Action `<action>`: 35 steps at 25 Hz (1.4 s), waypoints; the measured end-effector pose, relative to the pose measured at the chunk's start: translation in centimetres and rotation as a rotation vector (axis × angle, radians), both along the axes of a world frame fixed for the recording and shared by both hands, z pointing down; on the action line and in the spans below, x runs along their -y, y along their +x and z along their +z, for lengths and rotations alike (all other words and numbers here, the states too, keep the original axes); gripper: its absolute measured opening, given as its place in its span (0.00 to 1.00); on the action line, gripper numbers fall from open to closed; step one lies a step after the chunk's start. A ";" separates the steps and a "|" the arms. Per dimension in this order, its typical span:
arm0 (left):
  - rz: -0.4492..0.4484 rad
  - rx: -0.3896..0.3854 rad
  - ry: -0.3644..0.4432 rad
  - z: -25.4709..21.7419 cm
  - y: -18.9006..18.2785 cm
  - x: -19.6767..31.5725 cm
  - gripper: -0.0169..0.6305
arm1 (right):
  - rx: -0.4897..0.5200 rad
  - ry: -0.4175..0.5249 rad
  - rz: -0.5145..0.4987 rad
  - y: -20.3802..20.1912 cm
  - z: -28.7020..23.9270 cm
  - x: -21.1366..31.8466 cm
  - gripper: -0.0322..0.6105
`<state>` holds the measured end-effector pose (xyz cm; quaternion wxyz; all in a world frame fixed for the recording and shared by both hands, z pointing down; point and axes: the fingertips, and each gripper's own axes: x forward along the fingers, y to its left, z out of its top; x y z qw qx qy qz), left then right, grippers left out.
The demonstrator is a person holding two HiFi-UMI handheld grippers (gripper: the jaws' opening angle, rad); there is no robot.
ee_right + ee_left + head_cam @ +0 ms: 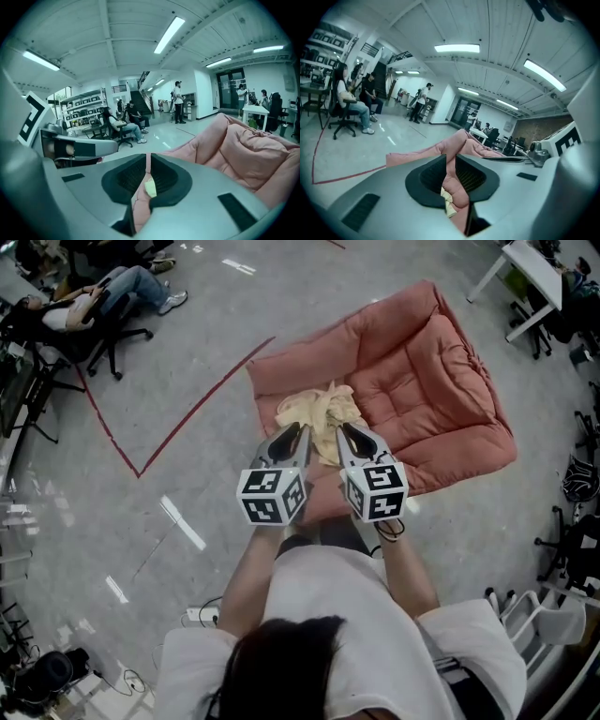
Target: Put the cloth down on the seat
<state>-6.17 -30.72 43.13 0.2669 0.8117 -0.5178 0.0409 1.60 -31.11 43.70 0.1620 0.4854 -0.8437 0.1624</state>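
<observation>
On the pink seat (pixel 431 362): cream cloth (pixel 319 413) lies bunched | left hand-held gripper (pixel 292 435) and right hand-held gripper (pixel 349 435) above its near edge | both clenched, empty

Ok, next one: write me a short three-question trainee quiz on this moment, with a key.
1. True or false: the cream cloth lies crumpled on the pink seat.
2. The seat rests on: A) a desk, B) the floor, C) an office chair.
3. What do the left gripper and right gripper hold?

Key: 1 true. 2 B. 3 nothing; both are shut and empty above the cloth.
</observation>
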 end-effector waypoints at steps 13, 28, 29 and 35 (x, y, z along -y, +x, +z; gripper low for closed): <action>0.089 0.039 0.050 -1.9 0.7 -5.0 0.08 | -0.049 0.089 0.047 -1.4 -2.8 -4.6 0.09; 0.107 0.038 0.068 -2.0 1.8 -6.2 0.08 | -0.085 0.108 0.046 -0.9 -2.9 -6.1 0.09; 0.105 0.036 0.064 -1.9 1.7 -6.1 0.08 | -0.086 0.105 0.048 -0.9 -2.9 -6.1 0.09; 0.094 0.034 0.042 -1.1 1.6 -5.7 0.08 | -0.089 0.072 0.063 -0.4 -1.7 -5.8 0.09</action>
